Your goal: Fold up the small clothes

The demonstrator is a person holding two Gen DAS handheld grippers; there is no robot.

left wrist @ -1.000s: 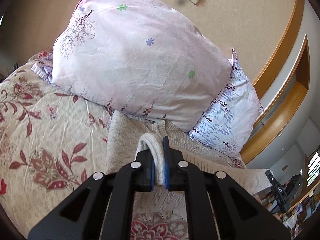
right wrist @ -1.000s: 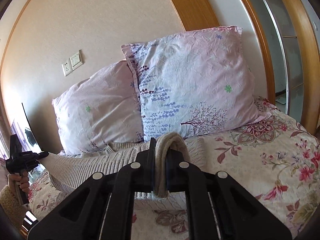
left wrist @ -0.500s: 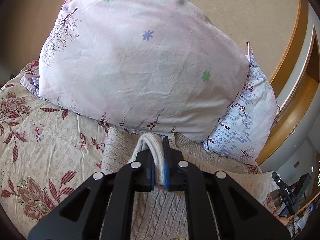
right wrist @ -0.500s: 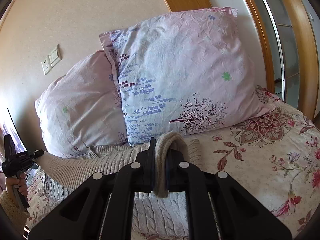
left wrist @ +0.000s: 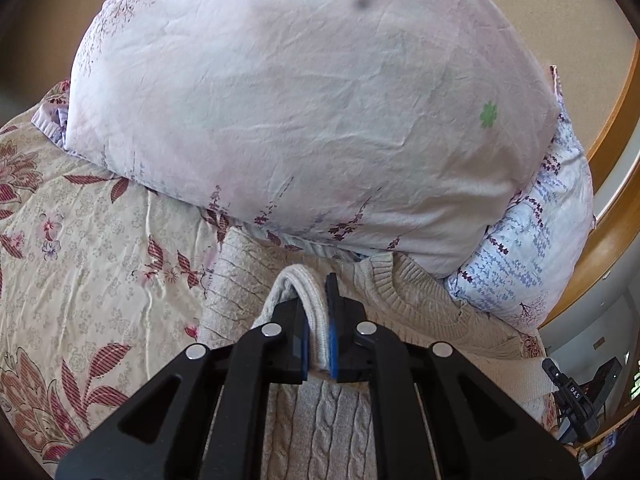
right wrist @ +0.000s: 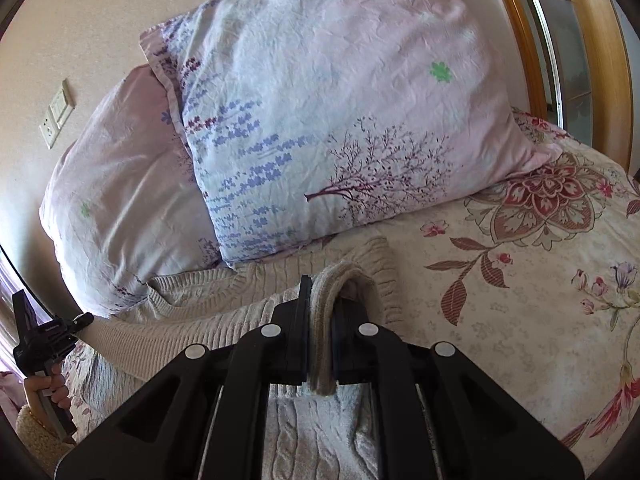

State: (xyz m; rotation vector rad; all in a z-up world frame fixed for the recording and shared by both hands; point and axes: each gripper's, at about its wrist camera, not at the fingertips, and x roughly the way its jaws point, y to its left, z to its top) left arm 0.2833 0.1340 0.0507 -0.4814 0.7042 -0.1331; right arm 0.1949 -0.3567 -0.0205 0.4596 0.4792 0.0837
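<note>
A beige cable-knit sweater (left wrist: 420, 304) lies on the floral bedspread, its ribbed collar end close against the pillows. My left gripper (left wrist: 318, 320) is shut on a folded edge of the knit, which loops up between the blue pads. In the right wrist view the same sweater (right wrist: 224, 312) stretches leftward, and my right gripper (right wrist: 322, 320) is shut on another folded edge of it. The knit is carried doubled over the part lying flat. What lies under the grippers is hidden by their black bodies.
A pink pillow (left wrist: 304, 100) and a blue-flowered pillow (right wrist: 340, 120) lean on the wall just beyond the sweater. The bedspread (right wrist: 520, 300) spreads to both sides. A wooden frame (right wrist: 592, 40) rises at the right. A hand (right wrist: 52, 388) holds the other gripper's handle at far left.
Both grippers have carried the held sweater edges forward and lower toward the pillows, which now loom larger. More of the sweater lies flat ahead. Both grips stayed shut.
</note>
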